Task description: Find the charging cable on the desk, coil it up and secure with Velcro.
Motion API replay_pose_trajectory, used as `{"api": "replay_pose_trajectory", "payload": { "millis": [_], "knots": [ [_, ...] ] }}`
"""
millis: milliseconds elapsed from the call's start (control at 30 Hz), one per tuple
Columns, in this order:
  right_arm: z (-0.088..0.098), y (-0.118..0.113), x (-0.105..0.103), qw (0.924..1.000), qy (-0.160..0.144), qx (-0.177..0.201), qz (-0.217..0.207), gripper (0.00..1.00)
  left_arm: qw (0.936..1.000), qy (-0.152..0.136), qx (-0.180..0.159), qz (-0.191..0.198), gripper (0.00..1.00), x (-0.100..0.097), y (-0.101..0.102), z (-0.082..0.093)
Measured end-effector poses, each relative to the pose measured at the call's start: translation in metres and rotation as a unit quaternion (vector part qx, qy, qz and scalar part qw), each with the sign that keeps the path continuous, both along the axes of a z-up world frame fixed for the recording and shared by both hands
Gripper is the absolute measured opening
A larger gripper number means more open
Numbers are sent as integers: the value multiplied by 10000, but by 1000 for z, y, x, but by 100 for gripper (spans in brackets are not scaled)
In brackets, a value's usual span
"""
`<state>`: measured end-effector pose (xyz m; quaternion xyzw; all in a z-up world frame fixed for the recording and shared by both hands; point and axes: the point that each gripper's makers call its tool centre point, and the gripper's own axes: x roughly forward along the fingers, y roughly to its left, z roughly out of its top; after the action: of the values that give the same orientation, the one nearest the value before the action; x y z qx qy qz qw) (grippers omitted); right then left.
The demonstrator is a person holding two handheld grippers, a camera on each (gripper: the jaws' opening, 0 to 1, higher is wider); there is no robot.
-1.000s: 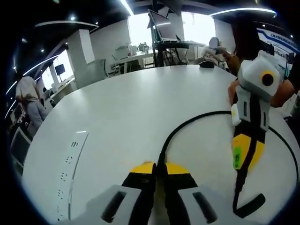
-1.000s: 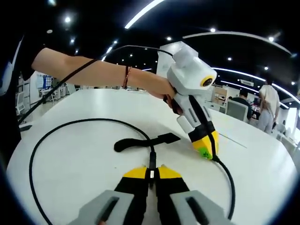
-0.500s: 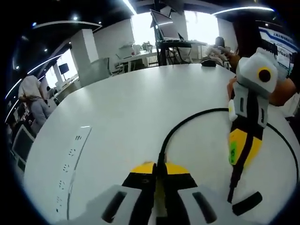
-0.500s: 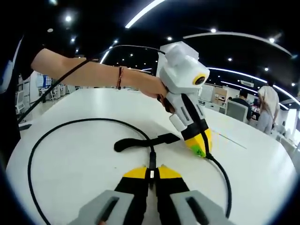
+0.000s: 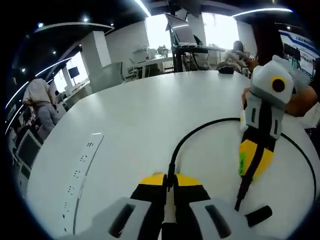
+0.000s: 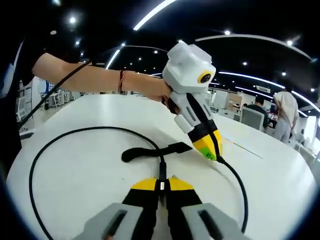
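Note:
A black charging cable curves across the round white table. My left gripper is shut on it at the bottom of the left gripper view. That same gripper hangs above the table in the right gripper view, with the cable trailing down from its yellow tips. My right gripper is shut on the cable's end by the plug, just short of a black Velcro strap lying flat. From there the cable sweeps in a wide loop to the left. The right gripper also stands at the right of the left gripper view.
A white power strip lies on the table to the left. A person's bare arm reaches in and holds the left gripper. A small dark object sits at the table's far edge. Desks, chairs and people stand beyond the table.
The left gripper has risen and shifted a little left in the right gripper view, lifting the cable with it. The right gripper and the strap have stayed put.

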<state>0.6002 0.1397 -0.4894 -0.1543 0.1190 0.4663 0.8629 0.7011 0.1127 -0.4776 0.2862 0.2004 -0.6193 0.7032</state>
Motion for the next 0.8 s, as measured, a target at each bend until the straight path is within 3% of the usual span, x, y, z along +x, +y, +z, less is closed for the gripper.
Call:
{"api": "replay_pose_trajectory", "payload": {
  "millis": [800],
  "knots": [
    [0, 4, -6, 10000, -51, -31, -1, 8, 9977, -64, -392, 558, 6, -16, 34, 28]
  ]
}}
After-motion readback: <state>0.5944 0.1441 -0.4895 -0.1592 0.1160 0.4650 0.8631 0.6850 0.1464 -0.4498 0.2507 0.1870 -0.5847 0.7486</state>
